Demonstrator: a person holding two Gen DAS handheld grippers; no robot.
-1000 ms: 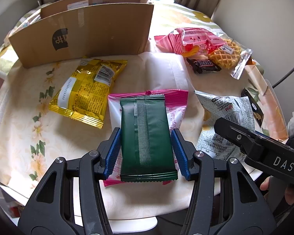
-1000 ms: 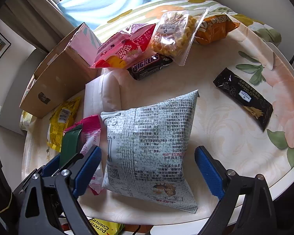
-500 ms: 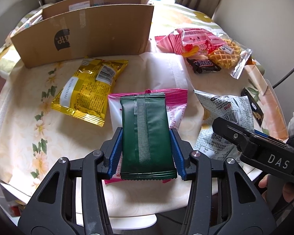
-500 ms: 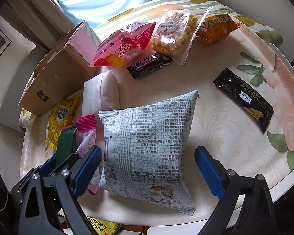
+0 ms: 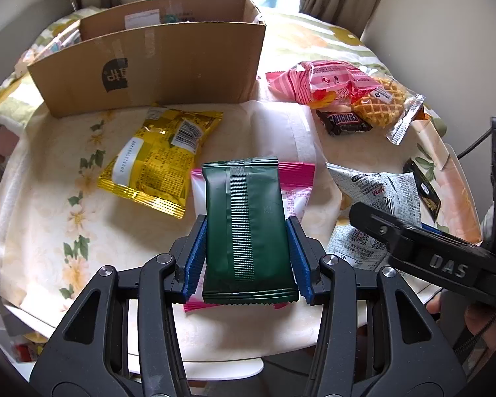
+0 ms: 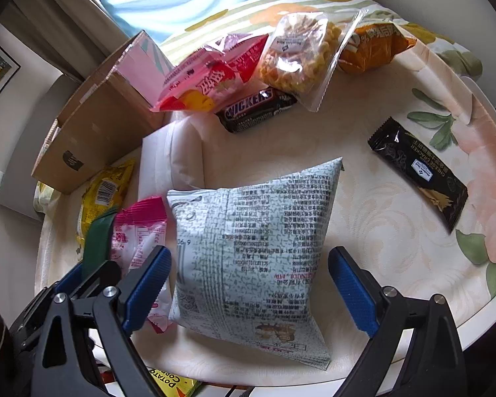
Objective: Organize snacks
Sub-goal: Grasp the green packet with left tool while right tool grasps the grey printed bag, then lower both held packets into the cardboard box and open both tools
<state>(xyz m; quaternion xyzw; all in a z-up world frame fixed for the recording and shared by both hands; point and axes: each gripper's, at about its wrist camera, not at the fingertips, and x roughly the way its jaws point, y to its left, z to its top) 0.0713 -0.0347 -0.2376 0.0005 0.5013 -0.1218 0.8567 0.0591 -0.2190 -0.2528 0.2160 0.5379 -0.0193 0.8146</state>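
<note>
A round table (image 5: 43, 178) under a pale floral cloth fills both views. At its far left stands an open cardboard box (image 5: 168, 66), long side facing the cameras, the likely home for the snacks. Loose packets are scattered in front of it and to the right.

The largest packet is a puffy grey-green printed bag (image 6: 251, 254) at the near right edge. The right gripper (image 6: 248, 284) hangs over it with its blue pads spread wide on either side, touching nothing. A yellow foil packet (image 5: 162, 162) lies just in front of the box. At the far right a pink-and-red bag (image 5: 317, 79), a clear-wrapped waffle (image 5: 380, 106) and a Snickers bar (image 5: 344, 122) huddle together, with an orange bag (image 6: 373, 46) behind them. A slim black cracker bar (image 6: 420, 172) lies alone on the right.

Near the middle, a dark green packet (image 5: 248, 225) lies on top of a pink-and-white packet (image 5: 297, 188). The left gripper (image 5: 248, 254) has just been closing its jaws, and its pads now press both long edges of the green packet, low on its body.

The step in hand looks like the pick-up of the green packet. Next, I judge, it must be lifted clear without dragging the pink one, carried far left and dropped over the box's wall. The smooth foil may slip if the squeeze is light.
</note>
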